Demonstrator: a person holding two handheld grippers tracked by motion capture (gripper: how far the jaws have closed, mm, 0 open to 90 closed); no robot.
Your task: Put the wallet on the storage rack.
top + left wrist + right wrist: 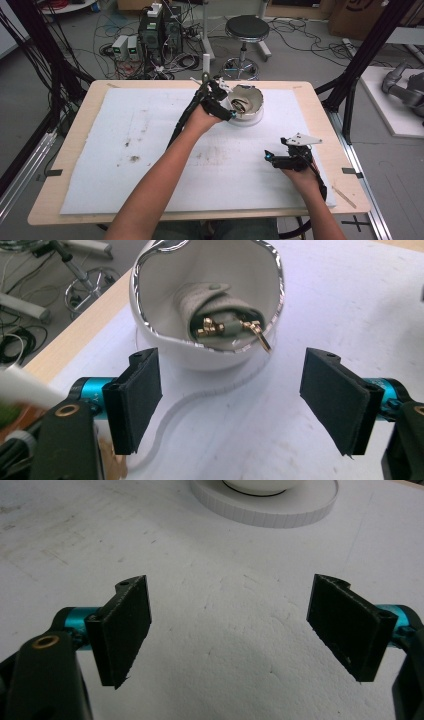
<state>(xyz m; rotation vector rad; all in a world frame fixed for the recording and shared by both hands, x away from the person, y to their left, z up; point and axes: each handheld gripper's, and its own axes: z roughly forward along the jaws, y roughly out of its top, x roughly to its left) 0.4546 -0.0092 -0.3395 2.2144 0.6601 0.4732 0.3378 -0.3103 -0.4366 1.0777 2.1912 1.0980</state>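
High view is showing the left gripper (223,100) hovering right beside the bowl (248,99), jaws spread with nothing between them. That bowl is sitting on a white disc (251,120) far across the mat (140,150), holding a rolled strap (216,310) with gold clips. Right gripper (272,159) is resting near the mat's right edge, jaws gaping wide too.

The bowl (205,352) is shiny white with a silver rim. The strap (210,302) inside looks like soft leather with gold metal clips. The white mat (150,150) looks rough.
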